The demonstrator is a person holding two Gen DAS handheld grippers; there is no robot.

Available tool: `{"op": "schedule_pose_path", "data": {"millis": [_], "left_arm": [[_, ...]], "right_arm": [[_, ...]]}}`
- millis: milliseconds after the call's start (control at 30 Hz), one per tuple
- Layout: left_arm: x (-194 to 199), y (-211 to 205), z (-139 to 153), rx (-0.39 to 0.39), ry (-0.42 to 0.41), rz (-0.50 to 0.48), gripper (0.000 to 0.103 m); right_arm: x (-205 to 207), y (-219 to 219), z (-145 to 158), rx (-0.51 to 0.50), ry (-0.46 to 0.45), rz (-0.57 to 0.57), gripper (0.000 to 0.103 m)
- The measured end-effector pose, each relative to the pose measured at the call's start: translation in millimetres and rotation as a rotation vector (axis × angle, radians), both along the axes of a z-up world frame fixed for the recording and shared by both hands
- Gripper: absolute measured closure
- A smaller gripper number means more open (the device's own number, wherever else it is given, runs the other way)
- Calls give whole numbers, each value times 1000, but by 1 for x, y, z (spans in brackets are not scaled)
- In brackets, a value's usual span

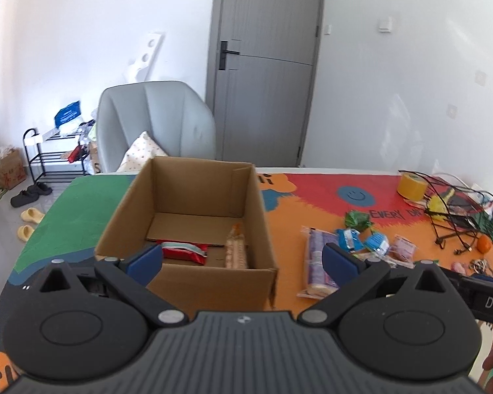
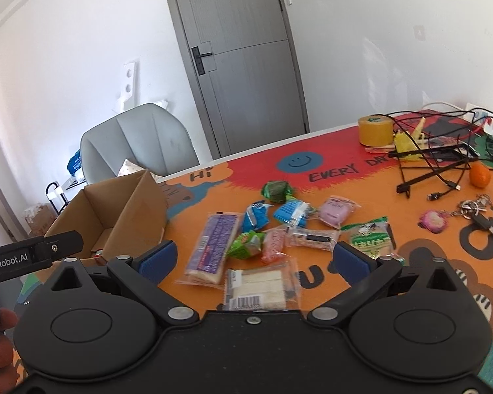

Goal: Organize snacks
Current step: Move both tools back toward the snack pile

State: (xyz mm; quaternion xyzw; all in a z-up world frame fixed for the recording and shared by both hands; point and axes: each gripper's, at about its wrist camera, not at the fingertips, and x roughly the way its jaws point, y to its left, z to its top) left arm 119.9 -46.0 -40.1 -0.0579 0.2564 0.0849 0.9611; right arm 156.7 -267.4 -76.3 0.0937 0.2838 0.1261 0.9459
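Open cardboard box (image 1: 187, 229) holds a red packet (image 1: 184, 252); wrapped snacks (image 2: 272, 229) lie scattered beside it.

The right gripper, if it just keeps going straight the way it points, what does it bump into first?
Probably the clear-wrapped white sandwich pack, lying on the mat just ahead between the open fingers of the right gripper. Depth is hard to judge.

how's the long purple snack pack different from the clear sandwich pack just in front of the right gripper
The purple pack is long and narrow with a printed purple face; the sandwich pack is shorter and broader, clear, showing pale bread. The purple pack runs away from the camera; the sandwich pack lies crosswise, nearest the right gripper. Both lie flat on the orange mat, outside the cardboard box.
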Motion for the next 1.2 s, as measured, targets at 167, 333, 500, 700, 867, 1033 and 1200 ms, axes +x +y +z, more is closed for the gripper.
{"op": "schedule_pose_path", "data": {"millis": [167, 333, 500, 700, 867, 1033, 1200], "left_arm": [[4, -18, -4, 12, 13, -52, 1], [10, -33, -7, 18, 18, -74, 1], [17, -48, -12, 26, 21, -80, 1], [25, -73, -23, 25, 40, -94, 1], [31, -92, -36, 28, 62, -97, 1], [39, -106, -51, 29, 100, -110, 1], [49, -116, -65, 17, 144, -122, 1]], "right_arm": [[-2, -13, -5, -15, 5, -5, 1], [-1, -29, -13, -10, 12, -32, 3], [3, -47, -19, -2, 25, -65, 6], [5, -66, -27, -21, 25, -97, 7], [11, -79, -38, -30, 37, -114, 11], [18, -86, -46, -32, 47, -118, 12], [20, -91, -50, -49, 47, -125, 12]]}}
